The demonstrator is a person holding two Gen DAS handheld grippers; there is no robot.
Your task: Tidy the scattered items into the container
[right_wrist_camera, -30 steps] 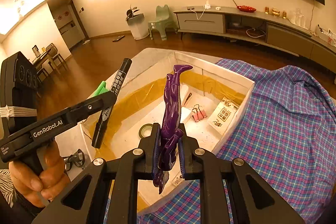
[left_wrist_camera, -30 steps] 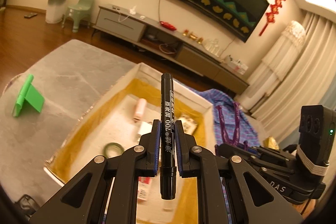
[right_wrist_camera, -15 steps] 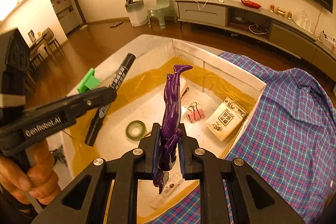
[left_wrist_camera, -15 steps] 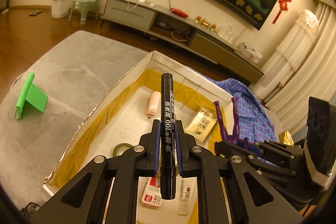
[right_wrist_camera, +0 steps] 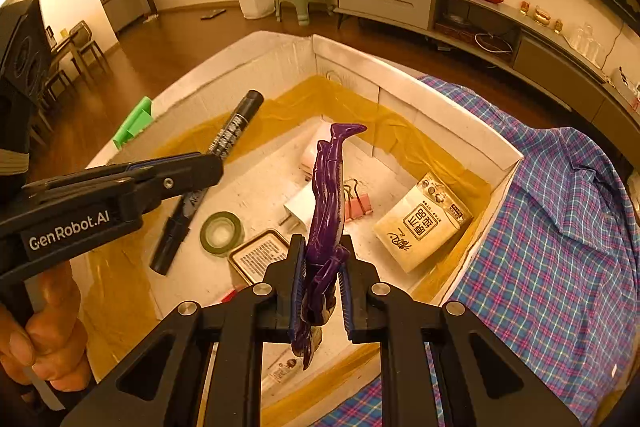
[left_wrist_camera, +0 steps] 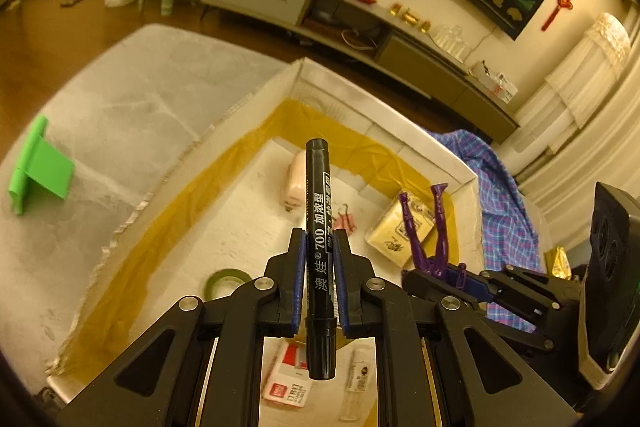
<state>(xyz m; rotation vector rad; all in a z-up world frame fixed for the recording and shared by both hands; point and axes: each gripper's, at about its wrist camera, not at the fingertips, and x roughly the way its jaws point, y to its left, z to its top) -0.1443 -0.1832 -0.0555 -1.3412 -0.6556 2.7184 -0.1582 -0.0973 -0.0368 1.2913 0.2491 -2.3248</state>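
L gripper [left_wrist_camera: 319, 283] has just begun easing its jaws apart w/ the black marker [left_wrist_camera: 318, 227] between the pads, long axis running fwd along the fingers, right over the white box [right_wrist_camera: 472, 143]. R gripper [right_wrist_camera: 320, 283] beside it, pinching the purple figurine [right_wrist_camera: 330, 195], legs fwd, also above the box; both tilted steeply down, so I'd say drop is straight below.

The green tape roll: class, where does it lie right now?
In the right wrist view, the green tape roll lies flat on the box floor, left of centre, between the black marker and a printed tin.
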